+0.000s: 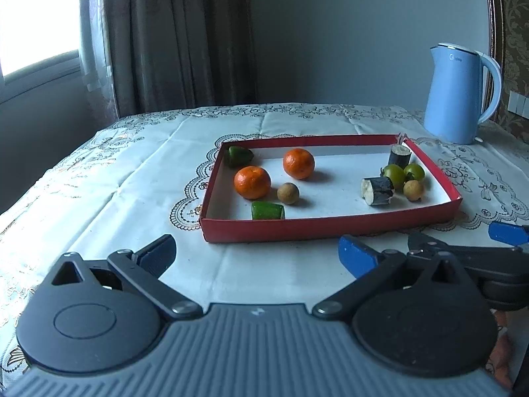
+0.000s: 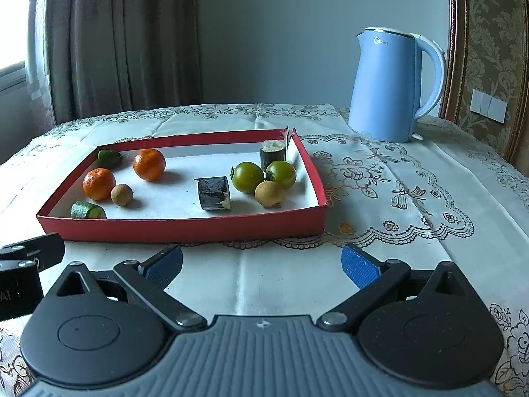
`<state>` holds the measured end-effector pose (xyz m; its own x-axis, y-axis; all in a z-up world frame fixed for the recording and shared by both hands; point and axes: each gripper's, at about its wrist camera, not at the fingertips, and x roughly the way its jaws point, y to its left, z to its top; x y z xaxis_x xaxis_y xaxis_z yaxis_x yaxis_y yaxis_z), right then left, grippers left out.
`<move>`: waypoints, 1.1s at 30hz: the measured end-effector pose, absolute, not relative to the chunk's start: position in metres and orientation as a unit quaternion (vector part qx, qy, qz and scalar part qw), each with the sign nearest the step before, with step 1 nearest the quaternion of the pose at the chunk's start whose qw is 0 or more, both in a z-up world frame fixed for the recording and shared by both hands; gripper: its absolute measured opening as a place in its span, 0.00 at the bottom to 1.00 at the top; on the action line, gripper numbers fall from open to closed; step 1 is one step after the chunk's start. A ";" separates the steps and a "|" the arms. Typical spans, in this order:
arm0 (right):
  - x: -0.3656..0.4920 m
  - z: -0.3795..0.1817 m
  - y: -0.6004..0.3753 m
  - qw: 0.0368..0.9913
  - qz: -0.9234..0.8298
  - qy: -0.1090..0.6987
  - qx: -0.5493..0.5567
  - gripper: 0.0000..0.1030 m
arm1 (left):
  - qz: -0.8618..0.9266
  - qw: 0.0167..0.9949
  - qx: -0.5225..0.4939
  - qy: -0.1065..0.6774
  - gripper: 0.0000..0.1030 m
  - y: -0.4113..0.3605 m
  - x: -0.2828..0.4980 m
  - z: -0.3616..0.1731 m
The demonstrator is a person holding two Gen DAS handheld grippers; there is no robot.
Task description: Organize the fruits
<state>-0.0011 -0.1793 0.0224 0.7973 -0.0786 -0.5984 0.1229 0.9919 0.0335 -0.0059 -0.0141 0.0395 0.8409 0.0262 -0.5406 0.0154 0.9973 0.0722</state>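
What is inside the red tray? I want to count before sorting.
In the red tray: two oranges, two green tomatoes, two longans, two cucumber pieces and two dark cane pieces. Nothing looks hidden.

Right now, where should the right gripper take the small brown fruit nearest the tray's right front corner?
Probably from above, fingers closing left and right across the brown fruit's round middle: green tomatoes crowd behind it, and the tray wall blocks a low frontal approach.
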 end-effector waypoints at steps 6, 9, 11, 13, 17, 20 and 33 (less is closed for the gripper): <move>0.002 0.021 -0.178 0.947 -0.053 0.316 0.033 1.00 | 0.003 0.957 0.032 0.287 1.00 -0.011 -0.003 0.038; 0.003 0.020 -0.179 0.946 -0.052 0.317 0.037 1.00 | 0.004 0.957 0.032 0.288 1.00 -0.012 -0.003 0.037; 0.004 0.019 -0.178 0.946 -0.051 0.319 0.037 1.00 | 0.003 0.957 0.035 0.289 1.00 -0.012 -0.003 0.036; 0.005 0.018 -0.178 0.945 -0.050 0.321 0.038 1.00 | 0.003 0.957 0.036 0.289 1.00 -0.013 -0.003 0.036; 0.007 0.017 -0.177 0.945 -0.049 0.322 0.037 1.00 | 0.002 0.956 0.037 0.291 1.00 -0.014 -0.001 0.035; 0.008 0.016 -0.178 0.944 -0.048 0.324 0.037 1.00 | 0.000 0.956 0.038 0.291 1.00 -0.015 -0.001 0.034; 0.014 0.012 -0.178 0.942 -0.046 0.331 0.038 1.00 | -0.001 0.956 0.045 0.290 1.00 -0.018 0.003 0.031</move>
